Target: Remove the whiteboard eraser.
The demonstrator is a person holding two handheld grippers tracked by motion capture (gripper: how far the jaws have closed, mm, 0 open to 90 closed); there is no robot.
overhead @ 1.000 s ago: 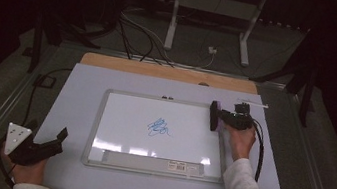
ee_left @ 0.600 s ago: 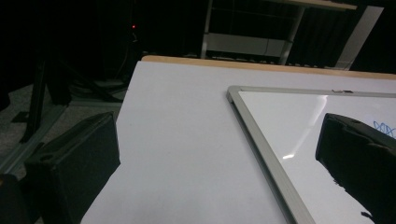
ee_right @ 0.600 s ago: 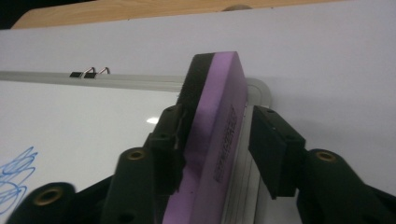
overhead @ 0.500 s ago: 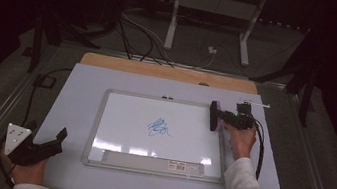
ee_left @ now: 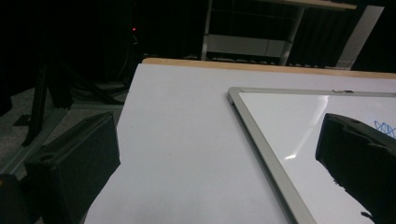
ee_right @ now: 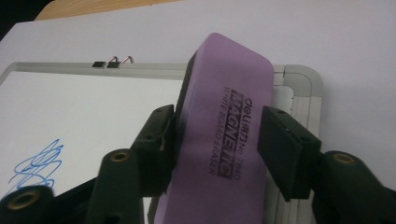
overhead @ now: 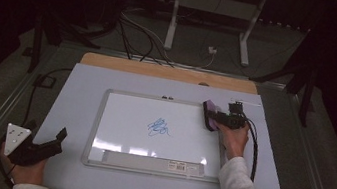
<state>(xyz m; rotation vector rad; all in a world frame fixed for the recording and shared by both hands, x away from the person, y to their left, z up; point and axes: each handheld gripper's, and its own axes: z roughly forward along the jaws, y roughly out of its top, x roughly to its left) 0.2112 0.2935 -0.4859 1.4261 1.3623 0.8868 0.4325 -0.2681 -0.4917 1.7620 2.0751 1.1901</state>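
High view and the two gripper views. The right gripper [overhead: 214, 116] lay at the upper right corner of the whiteboard [overhead: 95, 134], with the purple whiteboard eraser [ee_right: 224, 140] standing between its two black jaws. Its jaws had just been opening; in the right gripper view the one jaw lay against the eraser's dark felt side, while a narrow gap showed between the other jaw and the purple face, so the eraser sat loosely between them rather than clamped. The eraser rested on the board's corner, just inside the grey frame, its printed face turned toward the camera. A blue scribble [overhead: 159, 127] marked the middle of the board, well apart from the eraser. Two small clips [ee_right: 112, 63] sat on the top edge of the frame. The left gripper [overhead: 56, 141] rested on the white table [overhead: 82, 81] near its lower left corner, apart from the board, held in the person's left hand [overhead: 26, 172]; its jaws stood wide apart with nothing between them, the bare table surface visible in the gap.
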